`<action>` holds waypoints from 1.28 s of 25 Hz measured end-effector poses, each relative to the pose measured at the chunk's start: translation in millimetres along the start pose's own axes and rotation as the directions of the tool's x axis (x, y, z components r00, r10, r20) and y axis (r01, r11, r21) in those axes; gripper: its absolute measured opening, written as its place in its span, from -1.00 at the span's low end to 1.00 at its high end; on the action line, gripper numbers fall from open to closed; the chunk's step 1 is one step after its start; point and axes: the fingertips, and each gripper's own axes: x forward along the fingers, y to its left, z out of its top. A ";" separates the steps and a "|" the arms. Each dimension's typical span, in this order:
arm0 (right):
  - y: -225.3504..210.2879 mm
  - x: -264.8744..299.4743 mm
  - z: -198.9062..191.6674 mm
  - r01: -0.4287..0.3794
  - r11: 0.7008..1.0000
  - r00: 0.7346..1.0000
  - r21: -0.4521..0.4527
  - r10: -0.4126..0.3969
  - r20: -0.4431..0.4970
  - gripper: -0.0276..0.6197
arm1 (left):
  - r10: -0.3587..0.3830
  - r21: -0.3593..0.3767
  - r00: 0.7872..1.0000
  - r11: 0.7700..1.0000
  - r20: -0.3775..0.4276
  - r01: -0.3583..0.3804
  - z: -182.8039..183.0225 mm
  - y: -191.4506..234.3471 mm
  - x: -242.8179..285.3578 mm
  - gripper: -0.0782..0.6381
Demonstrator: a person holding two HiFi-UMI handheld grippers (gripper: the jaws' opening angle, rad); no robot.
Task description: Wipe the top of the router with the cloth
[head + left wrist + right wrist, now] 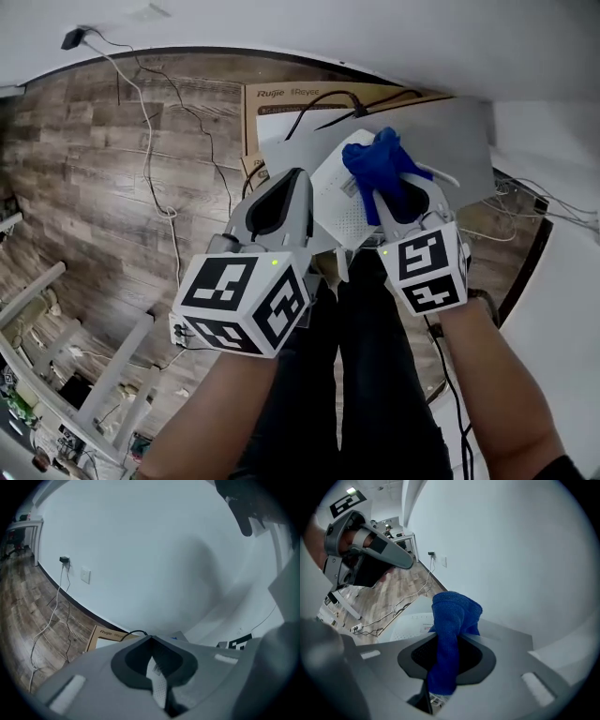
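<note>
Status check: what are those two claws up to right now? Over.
Left claw shut on router edge. Right claw shut on blue cloth, bunched over router; contact unclear. Nothing seen between them.

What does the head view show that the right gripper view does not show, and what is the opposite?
Head view only: the cardboard box and the person's legs. Right gripper view only: the blue cloth running down between the shut jaws of the right gripper. Both: cloth, router, left gripper, wooden floor.
</note>
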 end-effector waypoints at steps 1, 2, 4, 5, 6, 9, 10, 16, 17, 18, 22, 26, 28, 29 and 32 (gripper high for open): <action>3.3 -2.8 -5.8 0.001 1.000 1.000 0.014 -0.001 0.002 -0.56 | -0.005 0.007 1.000 1.000 -0.003 0.005 -1.8 -2.5 -0.7 -0.78; 7.3 -5.4 -11.3 0.000 1.000 1.000 0.024 0.000 0.004 -0.56 | -0.009 0.012 1.000 1.000 -0.003 0.009 -3.4 -4.8 -1.7 -0.78; 16.6 -10.5 -21.2 -0.007 0.999 1.000 0.034 0.006 0.006 -0.56 | -0.012 0.019 1.000 1.000 -0.001 0.012 -6.7 -8.7 -5.2 -0.78; 21.4 -12.9 -25.3 -0.010 0.999 1.000 0.034 0.010 0.008 -0.56 | -0.013 0.021 1.000 1.000 0.001 0.013 -8.8 -9.9 -7.5 -0.78; 26.3 -15.2 -28.5 -0.012 0.999 1.000 0.034 0.012 0.010 -0.56 | -0.013 0.021 1.000 1.000 0.003 0.013 -11.2 -10.4 -10.2 -0.78; 40.6 -19.8 -33.4 -0.018 1.000 1.000 0.025 0.018 0.020 -0.56 | -0.007 0.016 1.000 1.000 0.011 0.007 -20.0 -7.2 -20.2 -0.78; 45.9 -20.5 -33.9 -0.024 0.999 0.999 0.021 0.023 0.023 -0.56 | -0.004 0.014 1.000 1.000 0.014 0.004 -23.2 -5.0 -24.2 -0.78; 89.9 -42.9 -22.5 -0.095 0.995 0.992 0.025 0.092 0.086 -0.57 | 0.023 0.010 0.999 1.000 0.038 -0.023 -33.0 0.0 -63.3 -0.78; 89.7 -52.7 -11.4 -0.082 0.996 0.991 0.029 0.078 0.108 -0.57 | 0.024 0.017 0.998 1.000 0.051 -0.025 -24.7 -3.0 -71.0 -0.78; 87.3 -65.7 3.2 -0.064 0.997 0.989 0.038 0.058 0.133 -0.57 | 0.025 0.026 0.997 0.999 0.070 -0.027 -12.2 -7.6 -80.8 -0.78; 76.6 -150.4 91.2 -0.006 0.995 0.962 0.102 -0.022 0.271 -0.57 | 0.013 0.071 0.983 0.997 0.185 -0.026 65.1 -43.2 -143.7 -0.78; 49.2 -266.5 227.4 0.084 0.987 0.847 0.136 -0.143 0.513 -0.57 | -0.081 0.207 0.933 0.978 0.350 0.007 185.5 -104.9 -208.4 -0.78; 40.0 -332.4 284.1 0.130 0.977 0.763 0.168 -0.206 0.612 -0.57 | -0.137 0.282 0.896 0.959 0.423 0.013 241.3 -139.3 -247.3 -0.78; 41.8 -367.9 304.4 0.145 0.973 0.726 0.182 -0.229 0.648 -0.57 | -0.158 0.308 0.879 0.951 0.450 0.013 262.8 -156.0 -271.8 -0.78; 58.7 -469.4 346.5 0.187 0.964 0.617 0.189 -0.265 0.741 -0.57 | -0.218 0.381 0.818 0.925 0.533 -0.002 315.1 -202.1 -352.0 -0.78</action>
